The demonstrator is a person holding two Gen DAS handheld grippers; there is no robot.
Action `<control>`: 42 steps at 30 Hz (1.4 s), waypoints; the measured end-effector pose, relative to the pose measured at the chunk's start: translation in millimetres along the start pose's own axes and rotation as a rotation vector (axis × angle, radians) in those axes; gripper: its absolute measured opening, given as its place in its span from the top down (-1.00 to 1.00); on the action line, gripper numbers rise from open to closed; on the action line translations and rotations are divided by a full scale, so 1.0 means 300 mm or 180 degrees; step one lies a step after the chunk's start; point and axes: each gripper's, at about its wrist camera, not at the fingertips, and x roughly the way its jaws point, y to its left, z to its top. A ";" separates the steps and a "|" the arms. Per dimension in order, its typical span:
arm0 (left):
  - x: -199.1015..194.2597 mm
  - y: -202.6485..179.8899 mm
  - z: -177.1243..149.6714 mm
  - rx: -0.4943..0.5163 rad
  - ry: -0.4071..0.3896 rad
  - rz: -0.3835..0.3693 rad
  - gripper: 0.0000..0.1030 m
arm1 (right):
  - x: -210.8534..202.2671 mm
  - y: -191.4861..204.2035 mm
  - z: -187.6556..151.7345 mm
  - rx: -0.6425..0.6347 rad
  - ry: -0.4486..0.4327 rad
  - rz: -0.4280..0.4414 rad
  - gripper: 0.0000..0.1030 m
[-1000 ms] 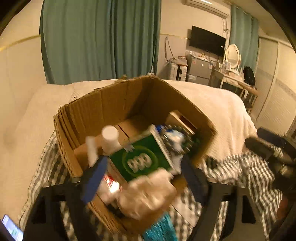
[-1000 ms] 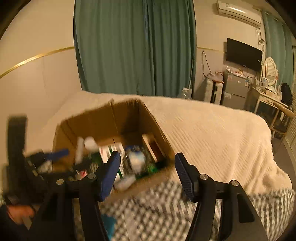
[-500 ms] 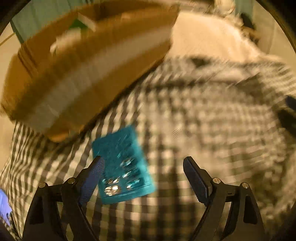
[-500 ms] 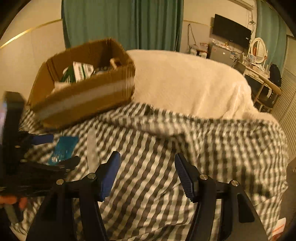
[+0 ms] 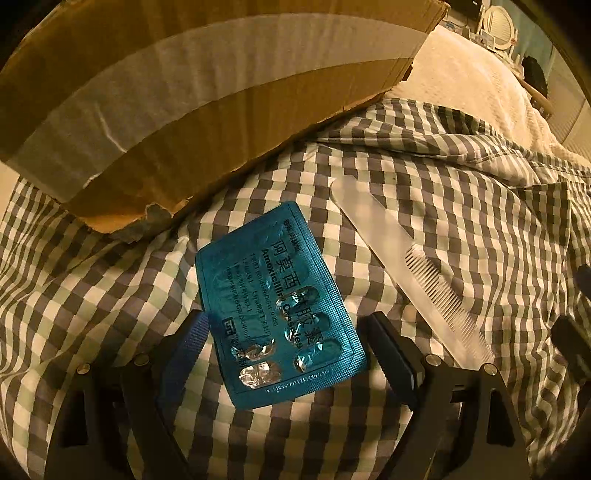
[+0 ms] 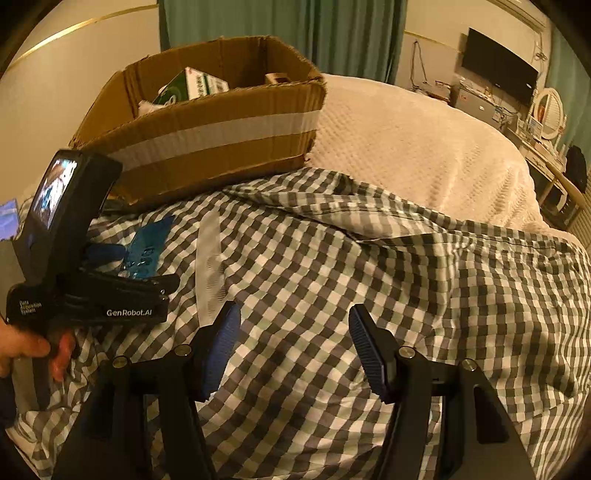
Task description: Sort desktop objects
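A teal blister pack of capsules [image 5: 280, 306] lies flat on the checked cloth [image 5: 461, 206], its near end between the open fingers of my left gripper [image 5: 286, 354]. A clear plastic comb [image 5: 413, 269] lies to its right. The cardboard box [image 5: 192, 96] stands just beyond them. In the right wrist view the box [image 6: 221, 136] holds a green carton [image 6: 188, 86]; the pack [image 6: 147, 251] and comb [image 6: 210, 266] lie in front of it. My left gripper [image 6: 122, 273] sits low over the pack. My right gripper [image 6: 293, 347] is open and empty above the cloth.
The checked cloth [image 6: 406, 295] covers a bed with a cream blanket [image 6: 406, 147]. Green curtains [image 6: 295, 26], a wall TV [image 6: 498, 70] and a dresser with a round mirror [image 6: 550, 114] stand at the back. A lit phone screen [image 6: 9, 218] lies at the far left.
My left gripper left the box opening, dropped to the cloth and closed in until its open fingers flank the teal pack. My right gripper tilted down from the box toward the cloth.
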 end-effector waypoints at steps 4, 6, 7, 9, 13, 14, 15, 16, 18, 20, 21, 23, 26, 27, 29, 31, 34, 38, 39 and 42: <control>0.005 0.029 0.001 -0.0065 0.0012 -0.0141 -0.48 | 0.025 0.050 0.010 -0.0147 0.0083 0.0137 -0.17; -0.002 0.047 0.000 -0.0115 0.0000 -0.0187 -0.44 | 0.051 0.076 0.007 -0.0210 0.0167 0.0242 -0.17; 0.000 0.053 -0.010 -0.0109 0.0001 -0.0194 -0.40 | 0.068 0.088 0.006 -0.0246 0.0209 0.0268 -0.17; -0.011 0.063 -0.016 -0.0124 -0.0029 -0.0209 -0.31 | 0.093 0.104 0.007 -0.0292 0.0261 0.0296 -0.17; -0.045 0.077 -0.019 -0.0128 -0.0064 -0.0212 -0.22 | 0.138 0.142 0.025 -0.0425 0.0310 0.0369 -0.17; -0.047 0.081 -0.021 -0.0126 -0.0060 -0.0216 -0.22 | 0.154 0.153 0.030 -0.0459 0.0334 0.0377 -0.17; -0.051 0.084 -0.022 -0.0131 -0.0062 -0.0220 -0.20 | 0.172 0.163 0.034 -0.0503 0.0363 0.0375 -0.17; -0.063 0.079 -0.011 -0.0147 -0.0073 -0.0225 -0.18 | 0.192 0.175 0.037 -0.0552 0.0399 0.0358 -0.17; -0.068 0.075 -0.011 -0.0127 -0.0095 -0.0212 -0.15 | 0.232 0.190 0.038 -0.0602 0.0480 0.0351 -0.11; -0.081 0.068 -0.014 -0.0098 -0.0133 -0.0195 -0.10 | 0.252 0.188 0.034 -0.0538 0.0511 0.0387 0.31; -0.089 0.066 -0.018 -0.0086 -0.0157 -0.0181 -0.05 | 0.248 0.183 0.031 -0.0499 0.0499 0.0367 0.46; -0.101 0.051 -0.024 -0.0035 -0.0191 -0.0167 0.04 | 0.227 0.169 0.019 -0.0458 0.0495 0.0378 0.51; -0.126 0.029 -0.031 0.0064 -0.0238 -0.0202 0.16 | 0.169 0.129 -0.014 -0.0329 0.0438 0.0342 0.51; -0.130 0.023 -0.032 0.0081 -0.0235 -0.0210 0.18 | 0.156 0.116 -0.021 -0.0279 0.0424 0.0342 0.51; -0.146 0.038 -0.045 0.0071 -0.0247 -0.0237 0.19 | 0.130 0.088 -0.031 -0.0173 0.0409 0.0313 0.51; -0.160 0.061 -0.053 -0.0003 -0.0254 -0.0307 0.24 | 0.107 0.064 -0.034 -0.0088 0.0369 0.0289 0.51; -0.181 0.093 -0.060 -0.0095 -0.0275 -0.0426 0.30 | 0.095 0.044 -0.040 -0.0011 0.0347 0.0242 0.51; -0.180 0.069 -0.047 -0.0073 -0.0318 -0.0626 0.34 | 0.080 0.023 -0.022 0.0085 0.0282 0.0236 0.51; -0.182 0.059 -0.048 -0.0045 -0.0315 -0.0670 0.34 | 0.071 0.014 -0.019 0.0108 0.0243 0.0228 0.51; -0.189 0.030 -0.051 0.0037 -0.0339 -0.0719 0.34 | 0.054 -0.010 -0.023 0.0190 0.0211 0.0236 0.51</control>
